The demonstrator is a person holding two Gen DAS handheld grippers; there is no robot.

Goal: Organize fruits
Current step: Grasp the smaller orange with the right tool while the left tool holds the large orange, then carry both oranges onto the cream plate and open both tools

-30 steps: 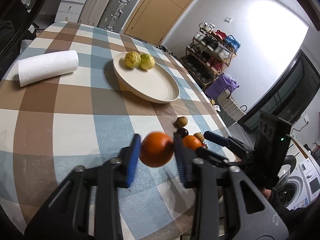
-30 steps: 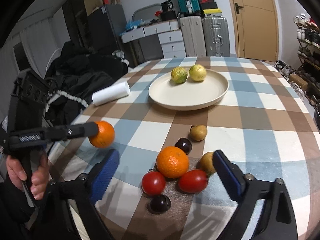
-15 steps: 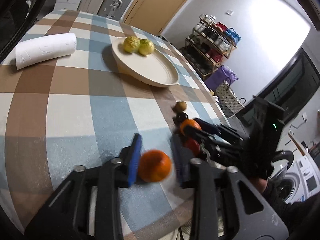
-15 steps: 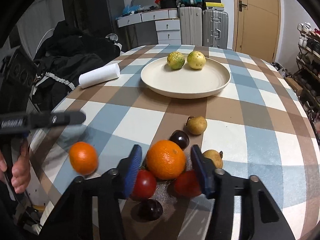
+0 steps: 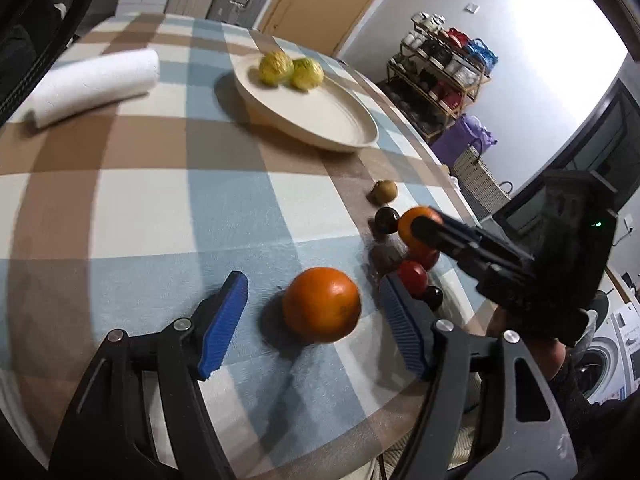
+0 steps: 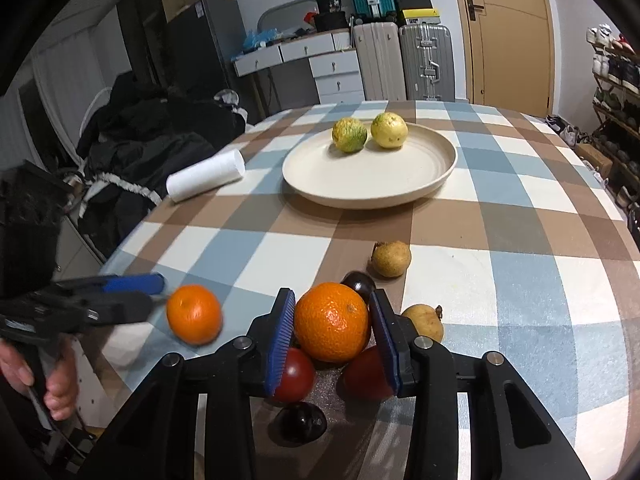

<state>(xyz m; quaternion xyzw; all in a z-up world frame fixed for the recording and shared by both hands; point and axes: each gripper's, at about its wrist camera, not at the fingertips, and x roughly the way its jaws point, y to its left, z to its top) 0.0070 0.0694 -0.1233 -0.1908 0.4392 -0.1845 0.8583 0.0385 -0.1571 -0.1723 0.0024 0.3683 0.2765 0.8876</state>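
My left gripper (image 5: 312, 316) is open, its blue pads wide on either side of an orange (image 5: 321, 304) that rests free on the checked tablecloth; this orange also shows in the right wrist view (image 6: 194, 314). My right gripper (image 6: 332, 334) is shut on a second, larger orange (image 6: 331, 327) in the fruit cluster, with two red tomatoes (image 6: 294, 374), dark plums (image 6: 358, 282) and brown fruits (image 6: 391, 258) around it. A cream plate (image 6: 424, 184) farther back holds two yellow-green fruits (image 6: 349, 135).
A white paper towel roll (image 6: 206, 176) lies left of the plate. The table's near edge runs just below the fruit cluster. Suitcases, drawers and a door stand behind the table; a shoe rack (image 5: 444, 76) stands to its right.
The left gripper lowered its orange to the table and opened, letting it go. The right gripper moved in and closed on the larger orange in the cluster.
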